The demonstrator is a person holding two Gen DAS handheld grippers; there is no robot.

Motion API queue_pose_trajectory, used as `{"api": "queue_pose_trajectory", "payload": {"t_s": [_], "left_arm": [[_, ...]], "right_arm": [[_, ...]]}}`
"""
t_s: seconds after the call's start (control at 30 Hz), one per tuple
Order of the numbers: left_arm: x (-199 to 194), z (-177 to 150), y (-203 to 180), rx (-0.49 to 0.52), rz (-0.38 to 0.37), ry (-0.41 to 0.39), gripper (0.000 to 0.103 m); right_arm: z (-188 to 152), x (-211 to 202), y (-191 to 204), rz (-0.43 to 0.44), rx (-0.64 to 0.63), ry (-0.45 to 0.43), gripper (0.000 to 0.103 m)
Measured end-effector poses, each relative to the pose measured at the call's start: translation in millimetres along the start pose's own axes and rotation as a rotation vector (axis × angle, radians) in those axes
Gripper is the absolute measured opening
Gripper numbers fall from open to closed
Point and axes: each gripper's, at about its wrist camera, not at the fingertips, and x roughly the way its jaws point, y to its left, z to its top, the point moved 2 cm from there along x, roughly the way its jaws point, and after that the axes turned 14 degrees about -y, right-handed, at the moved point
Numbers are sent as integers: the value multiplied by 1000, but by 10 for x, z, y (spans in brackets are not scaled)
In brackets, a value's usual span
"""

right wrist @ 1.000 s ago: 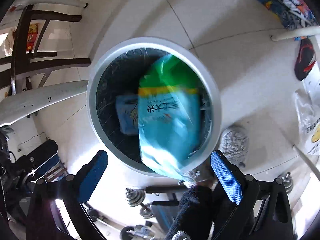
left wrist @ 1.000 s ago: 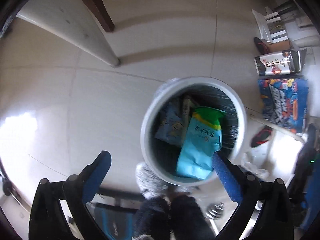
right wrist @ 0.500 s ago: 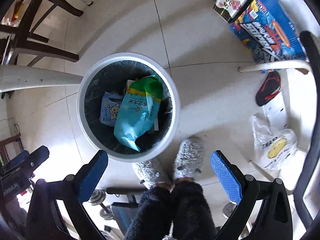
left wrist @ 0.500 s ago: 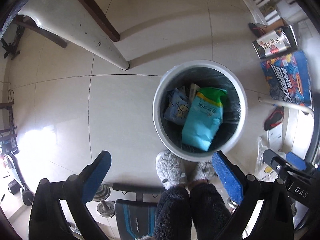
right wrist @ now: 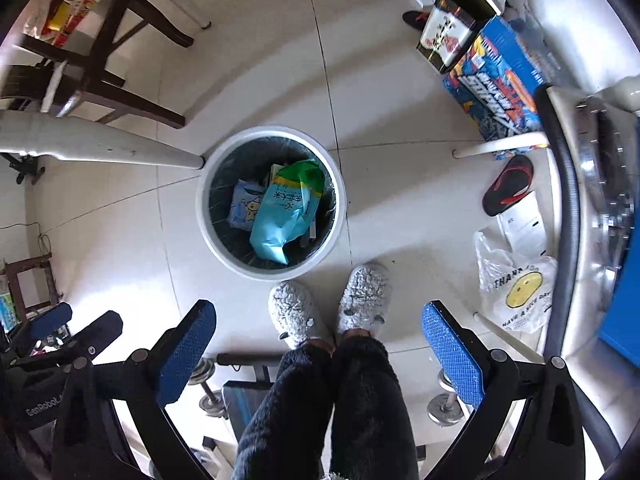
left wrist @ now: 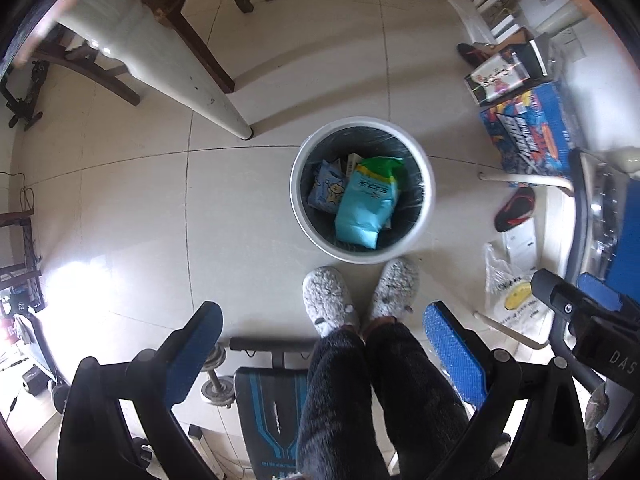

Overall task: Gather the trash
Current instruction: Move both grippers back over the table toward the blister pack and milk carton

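Observation:
A round white bin (left wrist: 428,200) (right wrist: 208,232) with a dark liner stands on the tiled floor below me. Inside lie a light-blue and green bag (left wrist: 366,206) (right wrist: 286,210) and a smaller pale-blue packet (left wrist: 326,192) (right wrist: 243,206). My left gripper (left wrist: 322,354) hangs open high above the floor, nothing between its blue pads. My right gripper (right wrist: 318,350) is open and empty too, at a similar height. The right gripper's tip (left wrist: 560,292) shows at the right edge of the left wrist view. The left gripper (right wrist: 76,332) shows at the left edge of the right wrist view.
A person's slippered feet (left wrist: 356,296) (right wrist: 328,306) stand just before the bin. A white table leg (left wrist: 200,92) (right wrist: 120,148) and dark chair (right wrist: 100,60) are at left. Boxes (left wrist: 532,128) (right wrist: 496,84), a sandal (right wrist: 508,186) and a plastic bag (right wrist: 516,284) lie right. Dumbbells (left wrist: 216,384) and a bench (left wrist: 272,412) sit below.
Both grippers have risen well away from the bin, which now looks much smaller. The blue and green bag has settled inside the bin. The feet and surrounding floor have come into view.

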Motion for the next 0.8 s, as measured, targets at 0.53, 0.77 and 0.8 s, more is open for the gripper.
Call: {"api": "queue_pose_trajectory", "payload": {"t_s": [0.53,0.77,0.8], "left_arm": [[-1763,36,-84,-2,-21,-134,103],[-2410,342,2,-2,11,-284,103],[-2491,428,-1,-1,12,-306,103]], "right_arm": [[112,-2127,167,49,-48,-67,103],[357,-2942,284,92,-24,-150,103],[395,-3010,295,103,-13,-163,103]]}}
